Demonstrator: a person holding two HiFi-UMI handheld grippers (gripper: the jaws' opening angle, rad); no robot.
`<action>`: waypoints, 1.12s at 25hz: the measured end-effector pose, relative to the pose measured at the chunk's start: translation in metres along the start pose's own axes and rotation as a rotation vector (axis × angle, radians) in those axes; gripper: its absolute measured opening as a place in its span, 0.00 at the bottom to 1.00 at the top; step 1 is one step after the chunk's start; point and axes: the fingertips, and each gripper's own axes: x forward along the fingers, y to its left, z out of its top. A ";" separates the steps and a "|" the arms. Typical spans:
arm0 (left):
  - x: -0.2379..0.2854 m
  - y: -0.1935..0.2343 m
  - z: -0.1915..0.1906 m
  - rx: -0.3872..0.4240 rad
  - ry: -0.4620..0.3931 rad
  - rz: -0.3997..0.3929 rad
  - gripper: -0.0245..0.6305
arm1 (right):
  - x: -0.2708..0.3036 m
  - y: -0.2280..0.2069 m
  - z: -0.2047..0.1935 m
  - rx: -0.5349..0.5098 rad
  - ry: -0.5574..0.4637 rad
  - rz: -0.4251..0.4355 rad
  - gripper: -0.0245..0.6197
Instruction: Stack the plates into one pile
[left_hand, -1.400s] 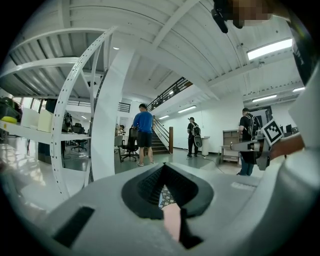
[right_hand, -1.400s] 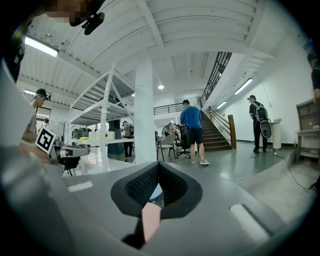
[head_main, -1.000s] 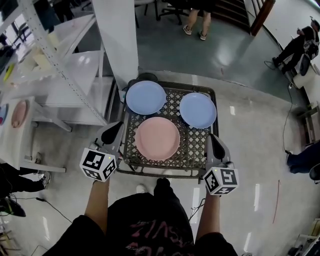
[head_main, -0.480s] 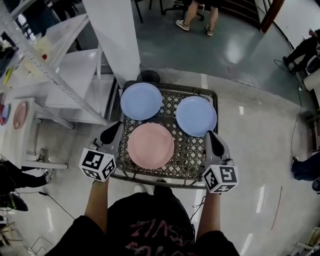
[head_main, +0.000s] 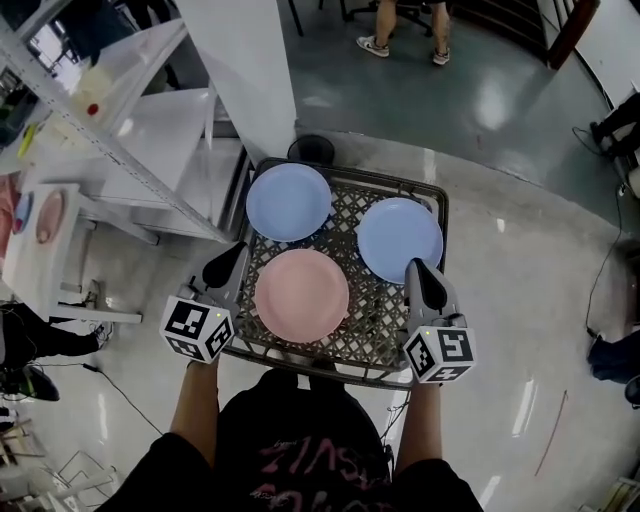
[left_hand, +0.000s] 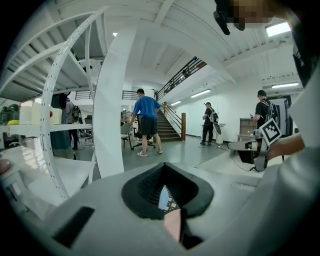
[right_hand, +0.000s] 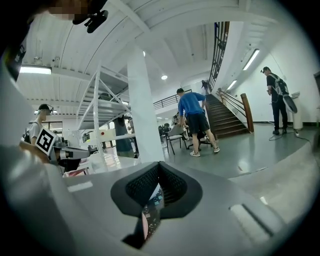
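Three round plates lie apart on the dark metal lattice bench (head_main: 385, 318): a pink plate (head_main: 301, 295) nearest, a left pale blue plate (head_main: 288, 201) and a right pale blue plate (head_main: 399, 239) behind. Nothing is stacked yet. The left gripper (head_main: 233, 252) and right gripper (head_main: 417, 270) flank the pink plate, fingers clenched, empty.

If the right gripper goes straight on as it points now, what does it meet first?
Probably the right blue plate, just ahead of the right gripper; it might pass above it.
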 end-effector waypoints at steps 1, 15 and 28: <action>0.000 0.002 0.000 -0.002 0.000 0.005 0.03 | 0.003 0.000 0.000 0.000 0.004 0.005 0.06; -0.003 0.031 -0.012 -0.022 0.005 -0.009 0.03 | 0.026 0.025 -0.007 -0.016 0.036 0.001 0.06; -0.003 0.041 -0.049 -0.054 0.070 -0.039 0.03 | 0.034 0.040 -0.042 0.002 0.116 -0.014 0.06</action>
